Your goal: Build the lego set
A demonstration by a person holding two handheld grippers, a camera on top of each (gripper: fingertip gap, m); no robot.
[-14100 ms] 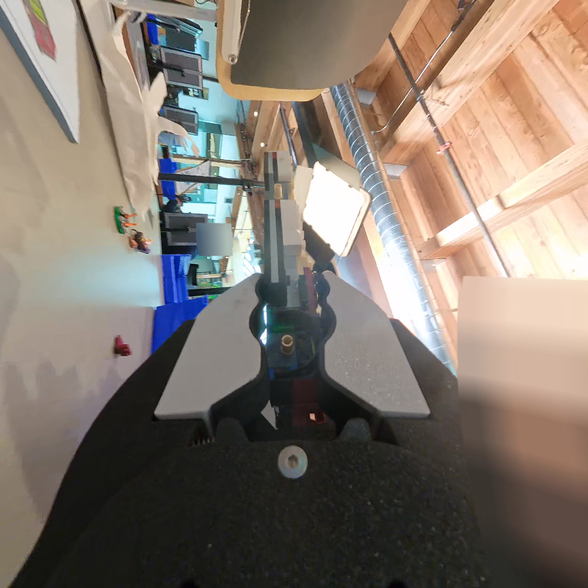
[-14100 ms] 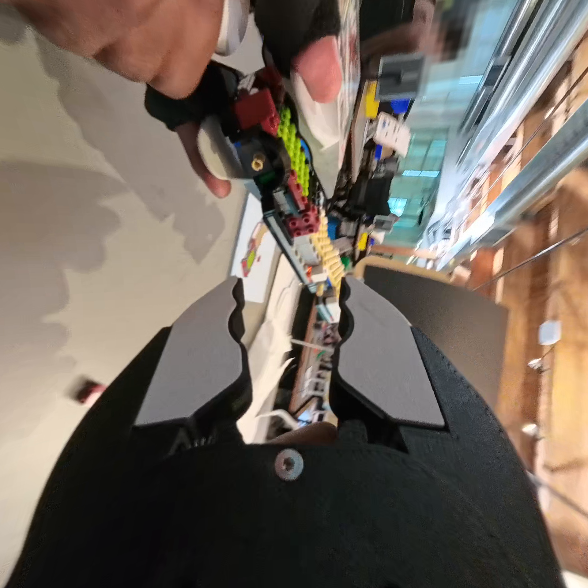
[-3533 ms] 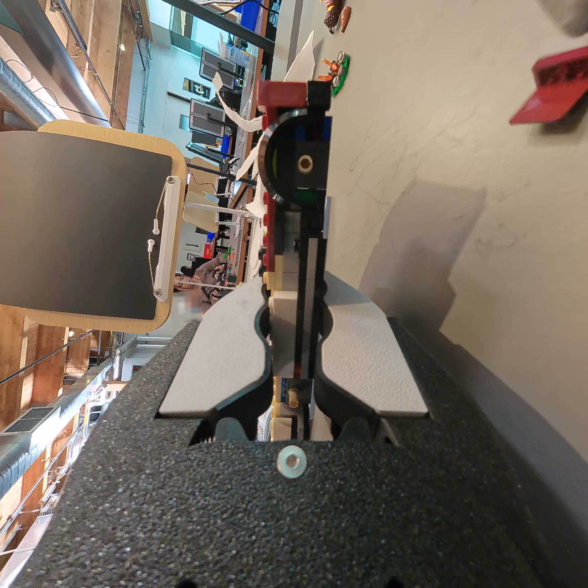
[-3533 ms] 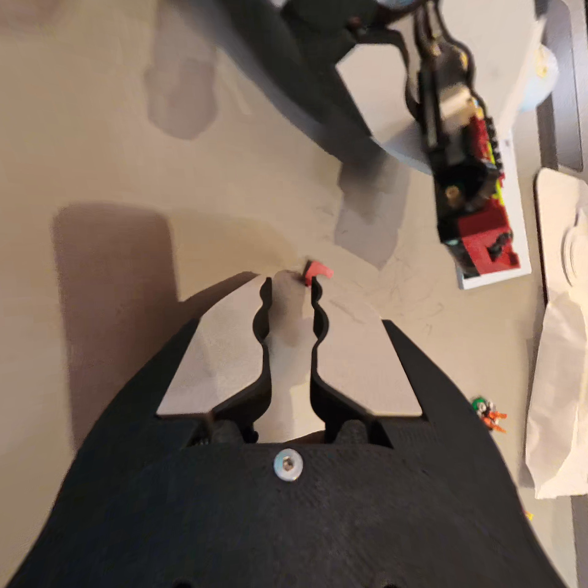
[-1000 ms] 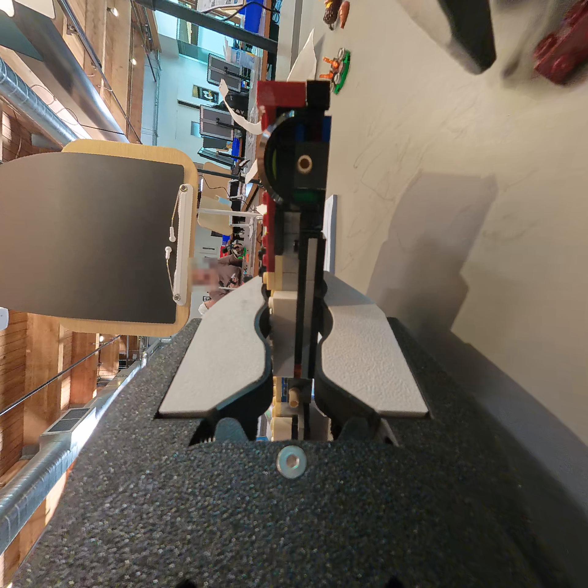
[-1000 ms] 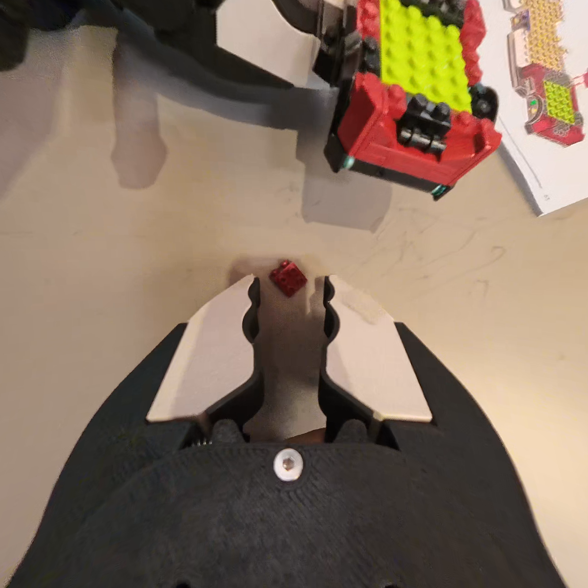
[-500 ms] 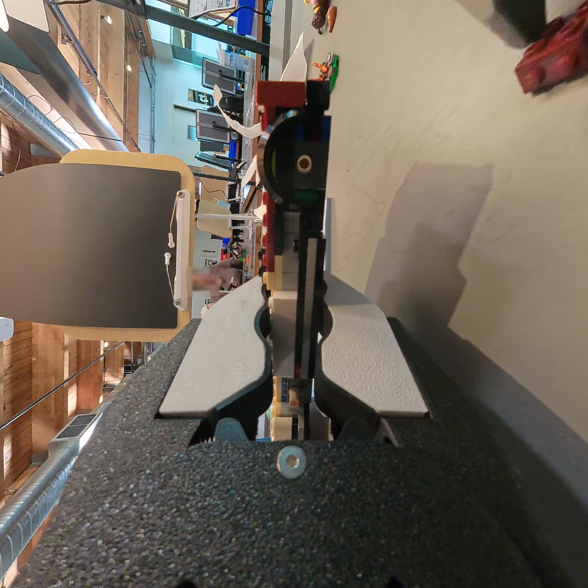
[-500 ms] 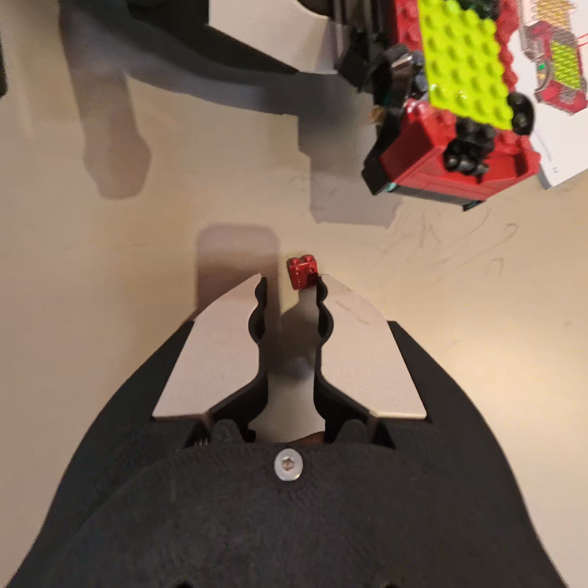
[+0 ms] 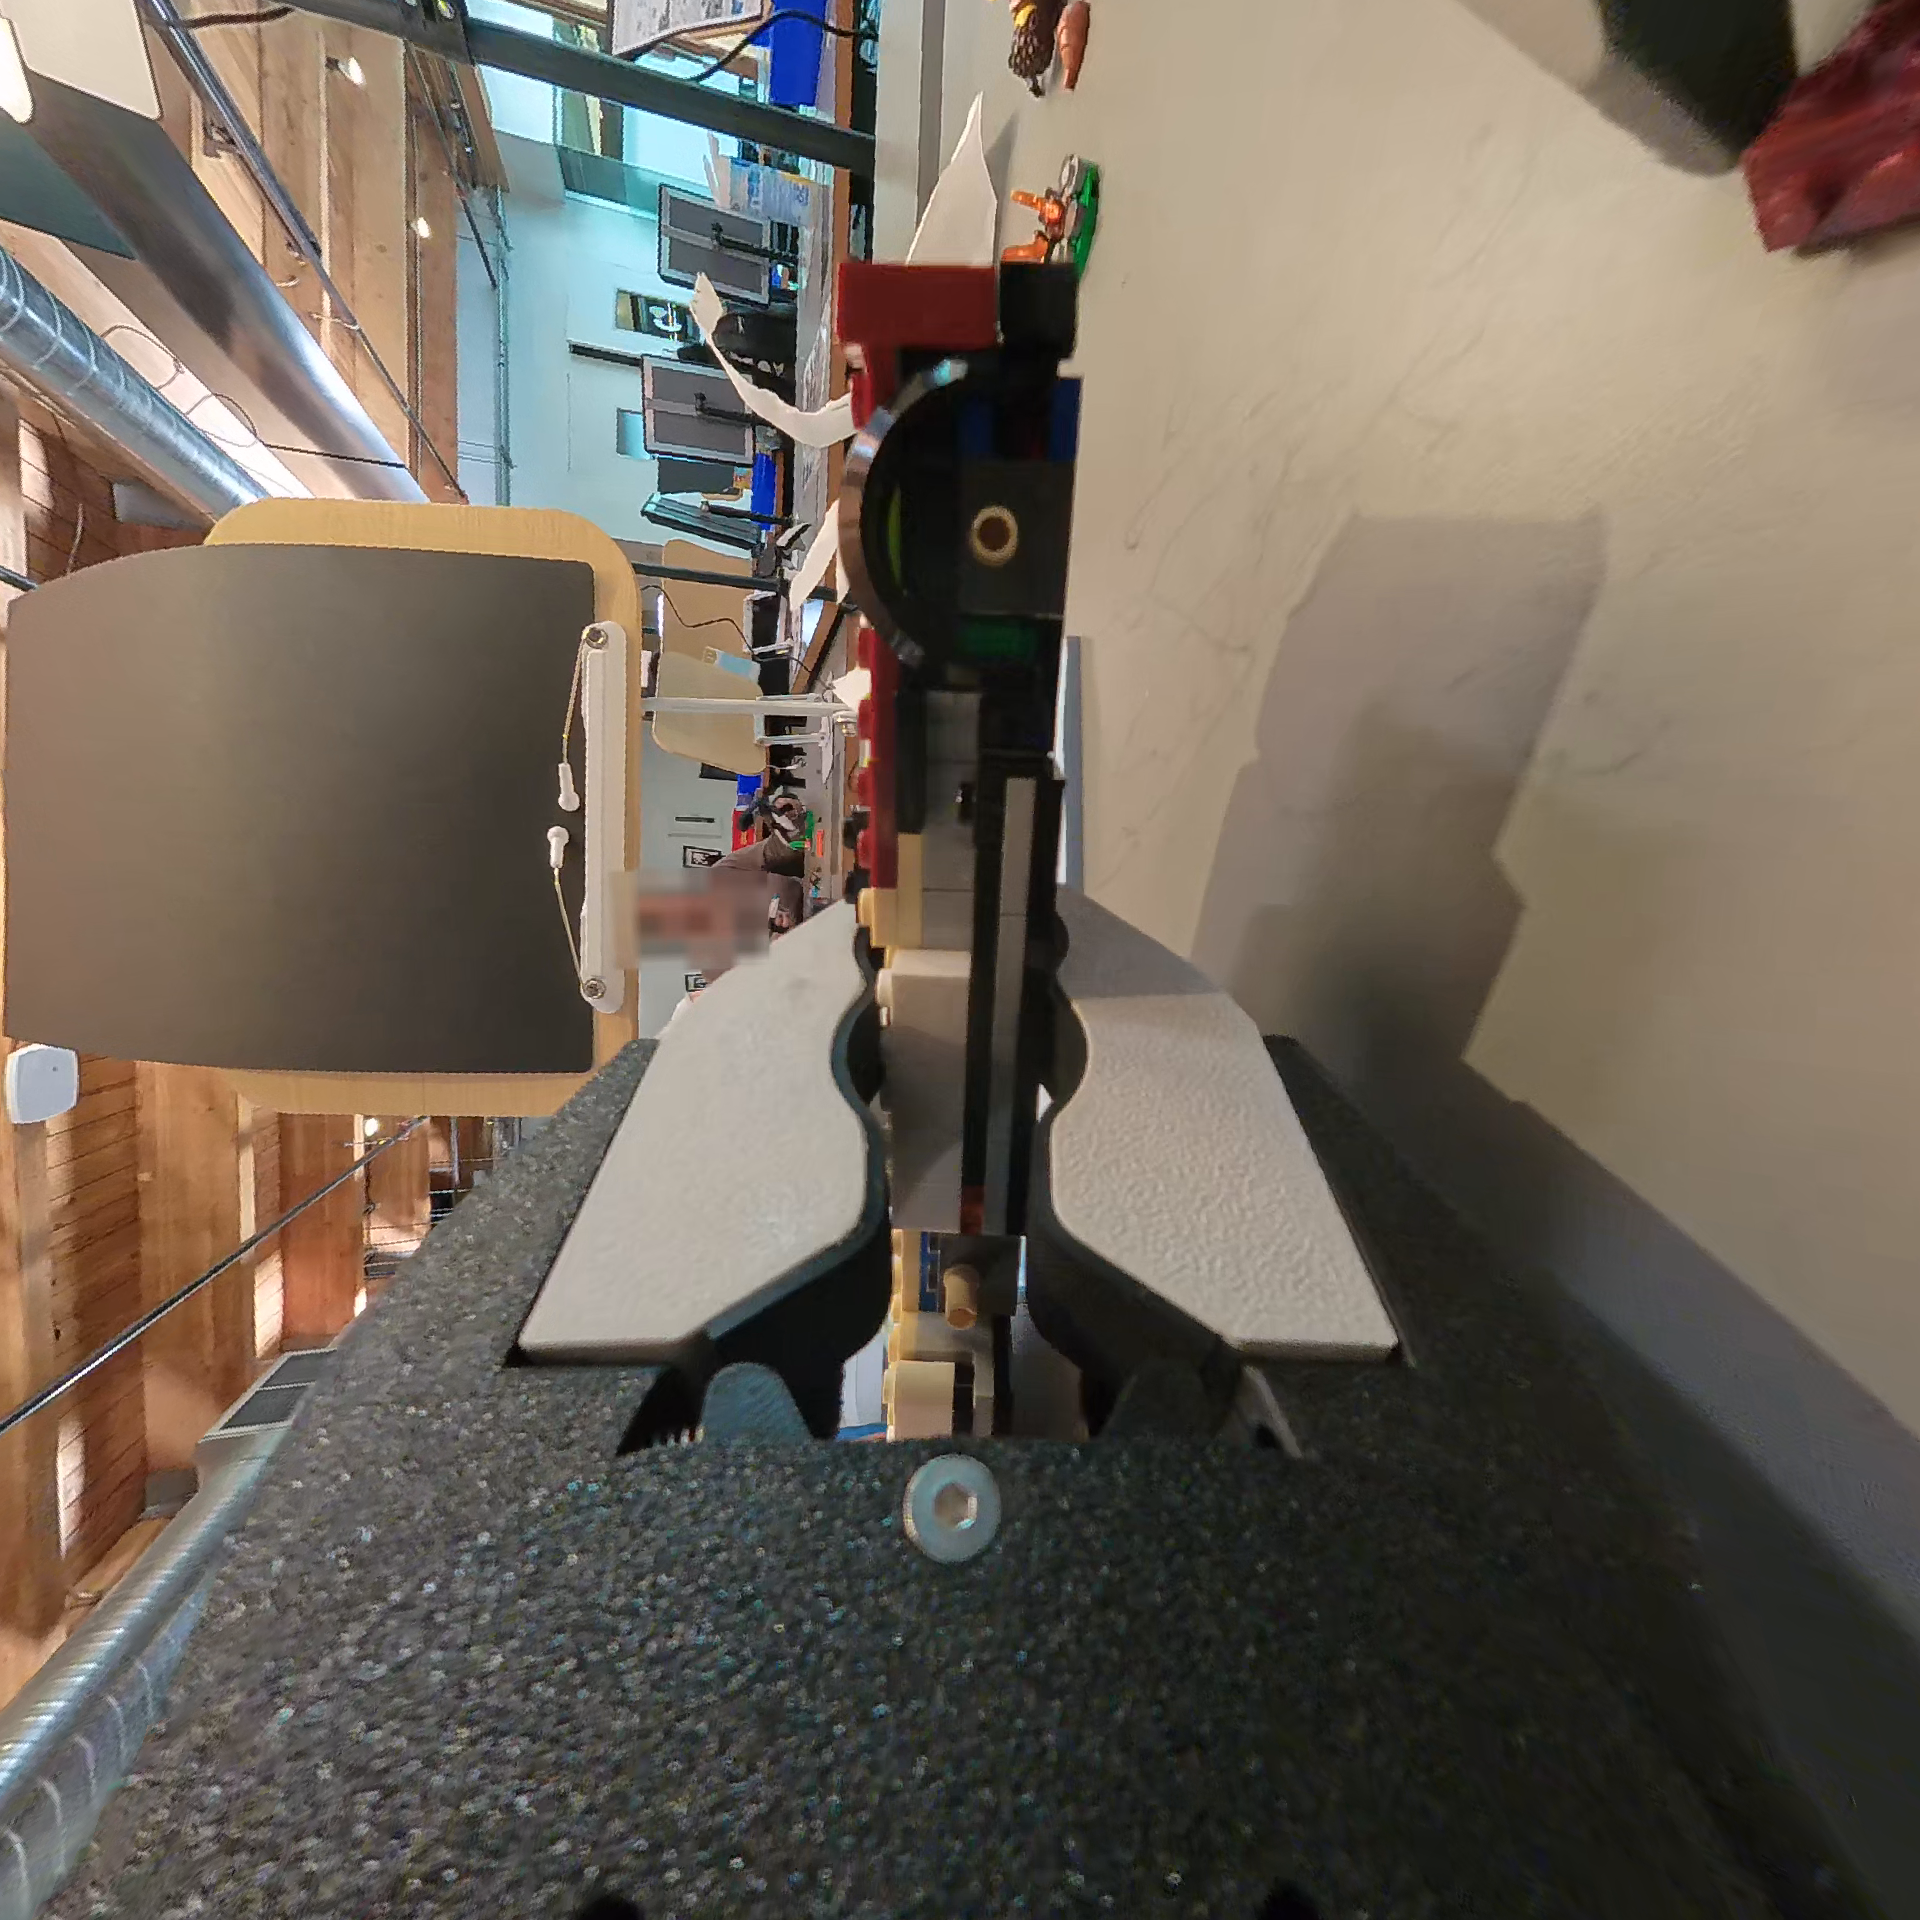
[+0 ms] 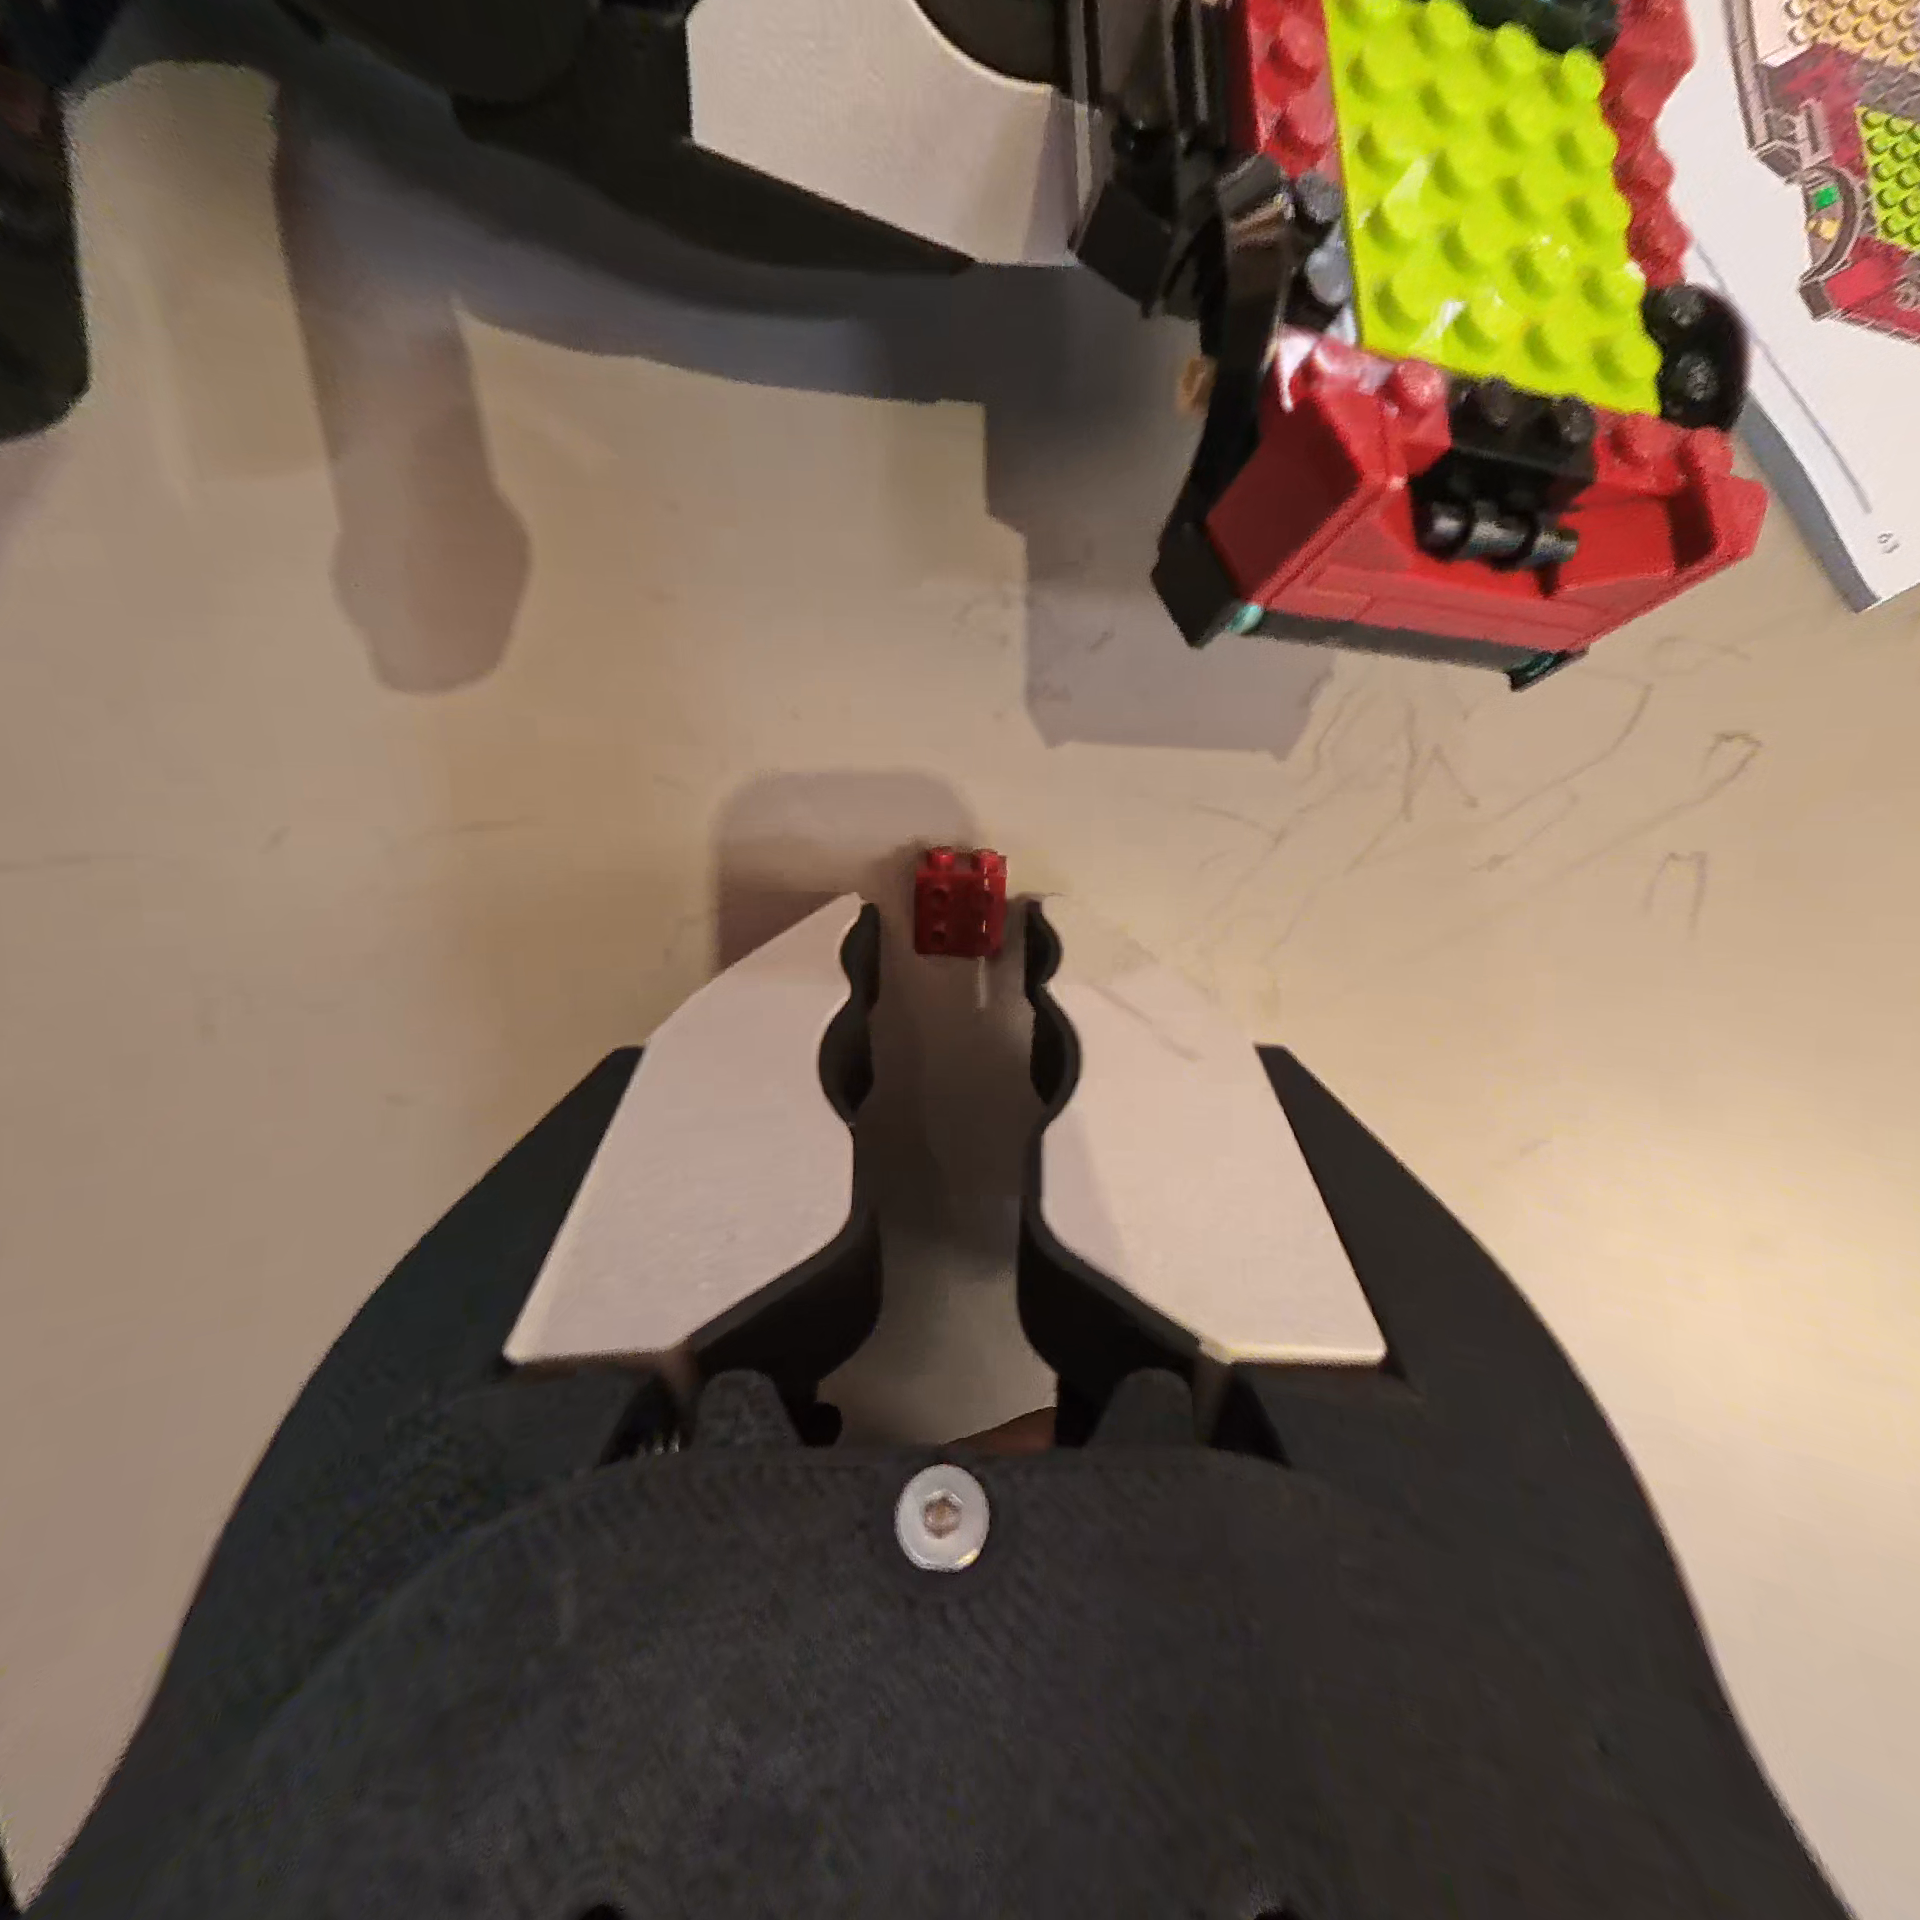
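My left gripper point(image 9: 956, 914) is shut on a long brick model point(image 9: 966, 540), red, black, grey and tan, and holds it on edge above the beige table point(image 9: 1455, 416). The right wrist view shows the model's lime-green studded plate and red end point(image 10: 1475, 260). My right gripper point(image 10: 948, 914) points down at the table point(image 10: 416, 935). A small dark red brick point(image 10: 958, 902) lies between its fingertips with a slit of space on each side, so the pads do not press it. That brick appears blurred at the top right of the left wrist view point(image 9: 1839, 156).
A printed instruction sheet point(image 10: 1829, 208) lies at the right edge of the table. Small orange and green toy pieces point(image 9: 1060, 208) and white paper point(image 9: 956, 197) lie farther along. A black chair back with a wooden rim point(image 9: 291, 800) stands beyond the table. The left gripper's tips are roughly 15 cm from the right gripper's.
My right gripper's fingers have drawn closer together around the small red brick, which has turned from diagonal to square between the tips. The left gripper keeps its hold on the model.
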